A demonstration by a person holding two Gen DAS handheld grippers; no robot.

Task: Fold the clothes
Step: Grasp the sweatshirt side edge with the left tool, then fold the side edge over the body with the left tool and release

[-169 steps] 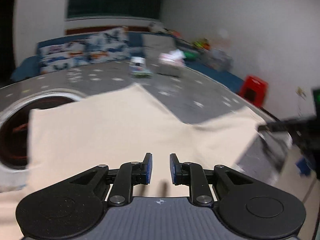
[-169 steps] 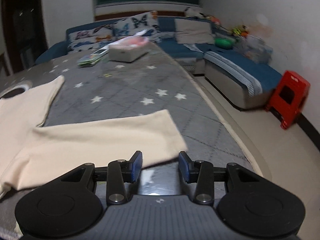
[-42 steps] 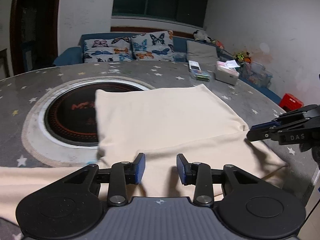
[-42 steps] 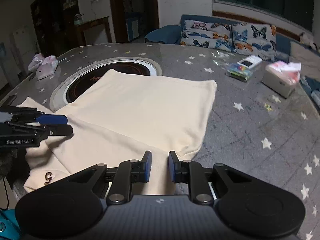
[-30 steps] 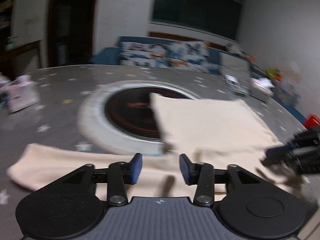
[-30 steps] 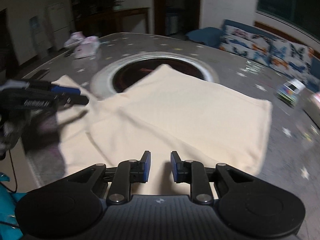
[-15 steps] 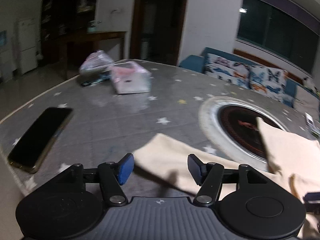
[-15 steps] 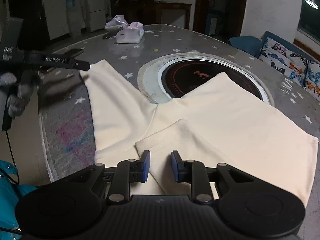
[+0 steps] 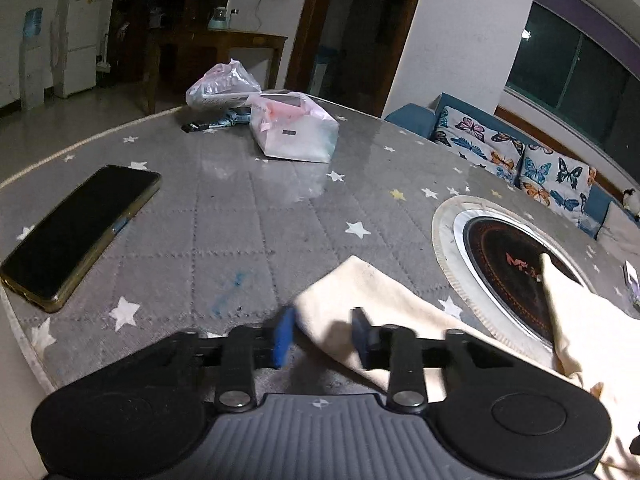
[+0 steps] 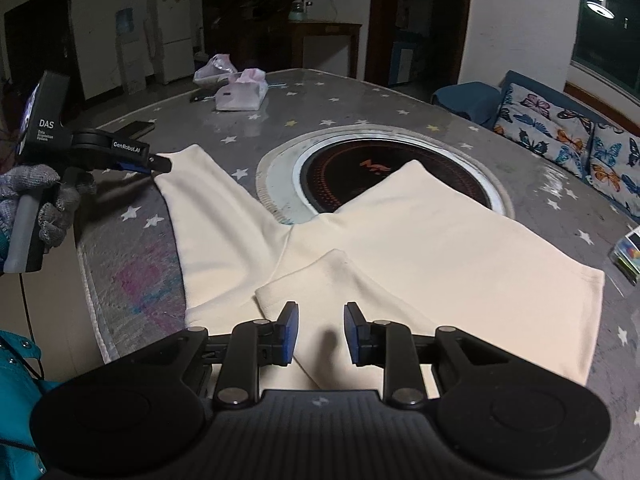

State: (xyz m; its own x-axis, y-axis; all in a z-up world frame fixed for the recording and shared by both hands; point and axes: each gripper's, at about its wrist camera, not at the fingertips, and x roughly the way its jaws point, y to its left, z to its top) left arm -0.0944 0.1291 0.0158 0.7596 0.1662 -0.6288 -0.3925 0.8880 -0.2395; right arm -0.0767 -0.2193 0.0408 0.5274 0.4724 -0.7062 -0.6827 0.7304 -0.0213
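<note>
A cream top, soft and matte, is spread on the grey, star-printed quilted bench, its left sleeve stretched flat; the left tongs are closing around the cuff, apparently to fold it inward. The right tongs, slightly parted, grip nothing above the other, already-folded sleeve. A firm pinch is needed next.
</note>
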